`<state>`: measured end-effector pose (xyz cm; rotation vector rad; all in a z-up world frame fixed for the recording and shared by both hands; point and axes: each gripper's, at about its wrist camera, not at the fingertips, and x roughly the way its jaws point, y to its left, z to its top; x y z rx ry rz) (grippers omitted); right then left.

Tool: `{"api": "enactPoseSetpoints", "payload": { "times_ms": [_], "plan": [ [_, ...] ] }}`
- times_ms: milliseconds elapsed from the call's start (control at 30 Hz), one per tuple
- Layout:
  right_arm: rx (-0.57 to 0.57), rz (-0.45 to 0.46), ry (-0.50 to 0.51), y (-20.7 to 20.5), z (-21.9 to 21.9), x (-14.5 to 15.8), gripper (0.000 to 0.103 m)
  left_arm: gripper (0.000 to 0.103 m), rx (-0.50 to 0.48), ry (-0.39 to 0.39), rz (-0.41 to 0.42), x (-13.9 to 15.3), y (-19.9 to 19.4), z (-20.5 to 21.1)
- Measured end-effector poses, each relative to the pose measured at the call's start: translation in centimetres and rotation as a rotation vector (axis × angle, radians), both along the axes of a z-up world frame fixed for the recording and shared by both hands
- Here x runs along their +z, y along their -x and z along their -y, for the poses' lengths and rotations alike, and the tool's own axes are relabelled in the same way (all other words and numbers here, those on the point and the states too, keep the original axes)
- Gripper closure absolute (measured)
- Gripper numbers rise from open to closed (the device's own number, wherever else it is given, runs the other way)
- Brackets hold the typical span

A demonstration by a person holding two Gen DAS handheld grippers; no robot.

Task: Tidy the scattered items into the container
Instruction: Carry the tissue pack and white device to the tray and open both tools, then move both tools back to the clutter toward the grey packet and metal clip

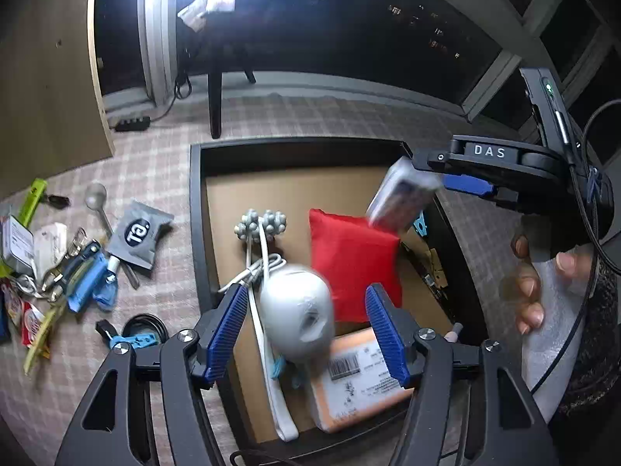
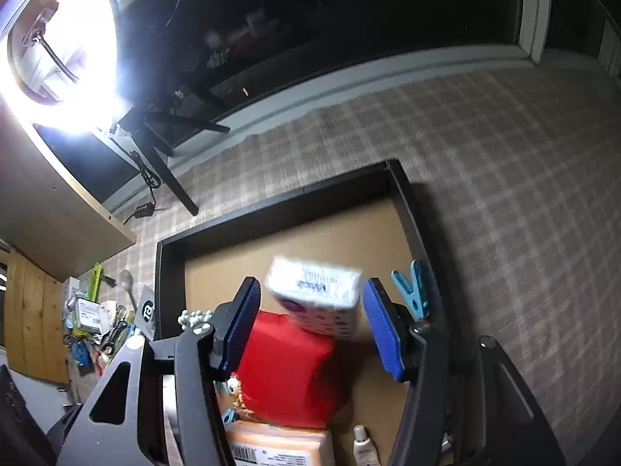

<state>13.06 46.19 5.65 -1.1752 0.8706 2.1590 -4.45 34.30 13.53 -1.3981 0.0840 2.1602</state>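
While both hands hang over the floor, we look down on a plaid carpet [image 2: 504, 178], woven in beige and pale checks. On it sits the container [image 1: 196, 209], a shallow rectangular tray with dark walls and a flat brown cardboard-like bottom.

Inside, a red fabric pouch [image 1: 351, 260] lies near the middle, soft and pillow-shaped. At six o'clock from it rests an orange plastic-wrapped packet [image 1: 361, 380] with a barcode label. At nine o'clock of the pouch a white cable [image 1: 268, 345] runs along the bottom beside a knobbly grey massager [image 1: 261, 227] with two studded balls. A blue clothespin [image 2: 411, 289] is clipped on the tray's right wall.

Our left gripper [image 1: 306, 326] has its ribbed blue fingers [image 1: 229, 326] spread wide; a smooth, rounded silver-white object [image 1: 297, 310], blurred, sits between them over the tray, and we see no pad pressing it.

Our right gripper [image 2: 310, 322] is likewise spread, its fingers [image 2: 242, 322] apart from a blurred white tissue pack [image 2: 316, 295] with blue print, tilted in the gap above the pouch.

At nine o'clock of the tray, scattered items [image 1: 58, 264] remain on the carpet: a grey foil sachet [image 1: 137, 233], a metal spoon [image 1: 97, 202], a coiled black cord [image 1: 145, 326], wrappers and small tools.
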Motion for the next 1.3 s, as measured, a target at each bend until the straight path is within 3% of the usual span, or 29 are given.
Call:
{"api": "enactPoseSetpoints", "payload": {
  "times_ms": [267,500,800,1033,1300],
  "plan": [
    [0.075,-0.031,0.0,1.6,2.7,0.5,0.048,0.042,0.095,-0.012,-0.002,-0.3,1.5,4.5],
    [0.215,-0.067,0.012,3.9,6.7,0.5,0.048,0.042,0.168,0.01,0.007,-1.6,2.7,9.9],
    [0.435,-0.042,-0.07,7.5,12.9,0.6,0.048,0.042,0.284,0.049,0.018,-3.4,5.0,18.9],
    [0.551,-0.032,-0.023,11.7,17.2,0.8,0.048,0.042,0.211,0.121,-0.009,-4.2,7.0,21.6],
    [0.539,0.048,0.074,16.8,20.8,-2.5,0.048,0.042,0.077,0.198,-0.046,-5.8,8.9,21.0]
  ]
}}
